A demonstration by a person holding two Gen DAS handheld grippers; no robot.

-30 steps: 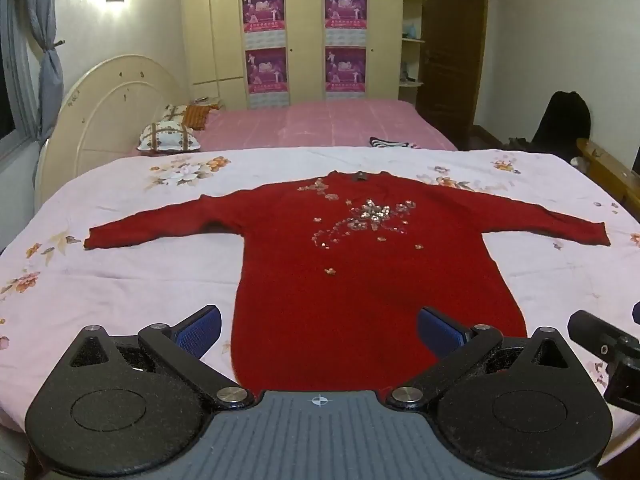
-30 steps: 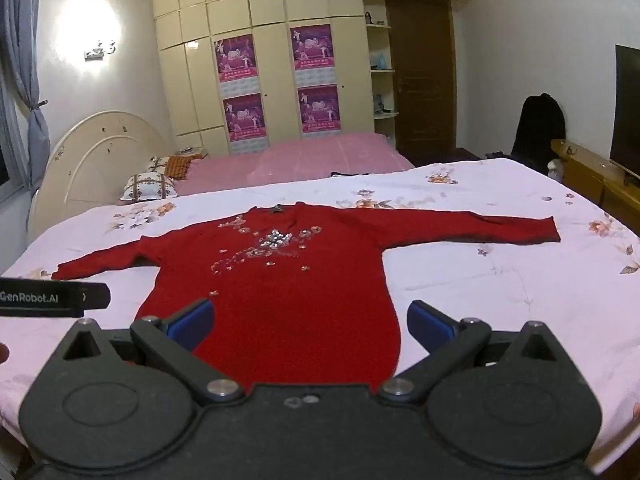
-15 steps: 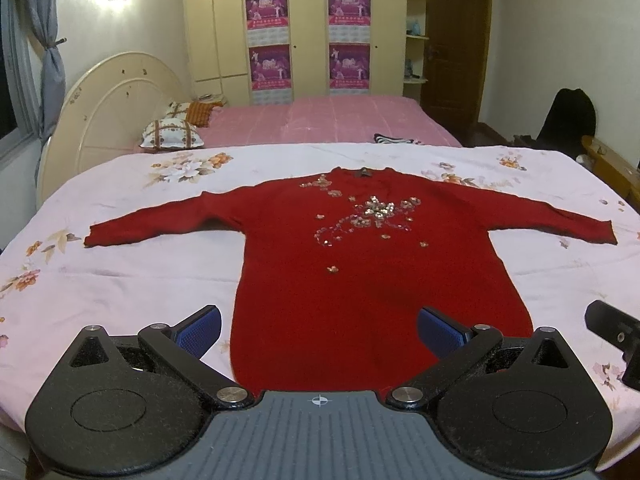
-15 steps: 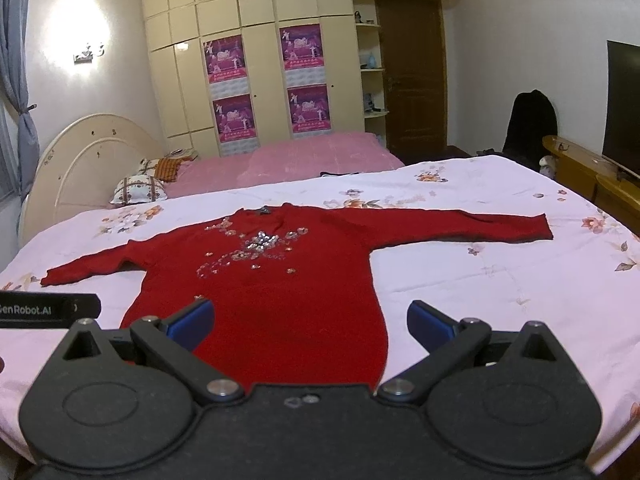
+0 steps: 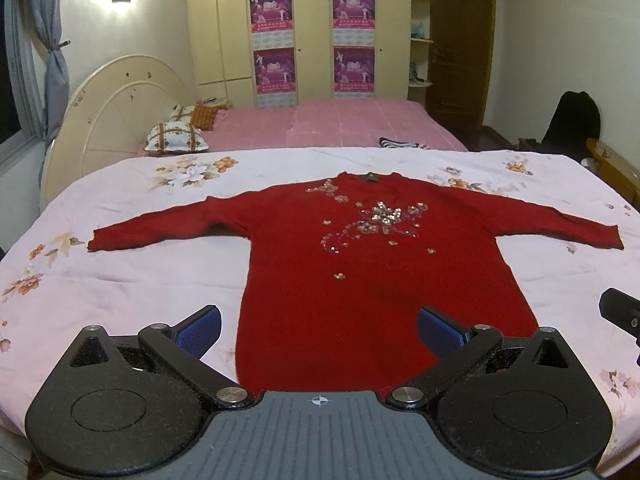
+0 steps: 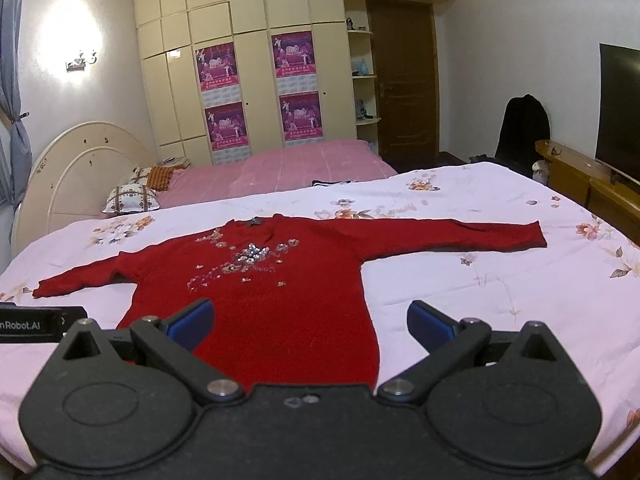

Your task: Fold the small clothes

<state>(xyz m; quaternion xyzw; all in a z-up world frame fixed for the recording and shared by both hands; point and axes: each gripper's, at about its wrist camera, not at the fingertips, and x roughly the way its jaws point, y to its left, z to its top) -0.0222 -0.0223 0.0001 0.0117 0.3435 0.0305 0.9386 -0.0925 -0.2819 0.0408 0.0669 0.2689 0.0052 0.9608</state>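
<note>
A red sweater [image 5: 360, 280] lies spread flat, front up, in the middle of a bed covered by a pale floral sheet [image 5: 120, 280], its hem toward the near edge and its neckline toward the far edge, both sleeves stretched out sideways toward the left and right edges. A cluster of sequin flowers [image 5: 380, 216] decorates the chest. Nothing lies on top of the garment or over its sleeves. The left gripper [image 5: 319, 330] hangs just above the near edge over the hem, its blue-padded fingers [image 5: 198, 330] spread wide with nothing between them; the body of the sweater shows in the gap. The right gripper [image 6: 308, 320] hangs beside it, toward the right side of the hem, its fingers [image 6: 430, 322] likewise wide apart and empty, one pad over the red cloth and the other over bare sheet. Each gripper's black casing shows at the side of the other's view. Beyond the far edge of the sheet stands a second bed with a pink cover [image 6: 280, 168], patterned pillows [image 5: 176, 142] at its cream curved headboard [image 5: 120, 100] and a small striped item [image 5: 400, 143] near its foot. Behind that, cream wardrobes [image 6: 256, 40] carry four purple posters [image 6: 300, 116]. A brown door [image 6: 404, 88], a dark garment on a chair [image 6: 524, 128], a television [image 6: 620, 108] on a wooden stand, a wall lamp [image 6: 80, 60] and a grey curtain [image 5: 52, 60] fill the rest of the room.
</note>
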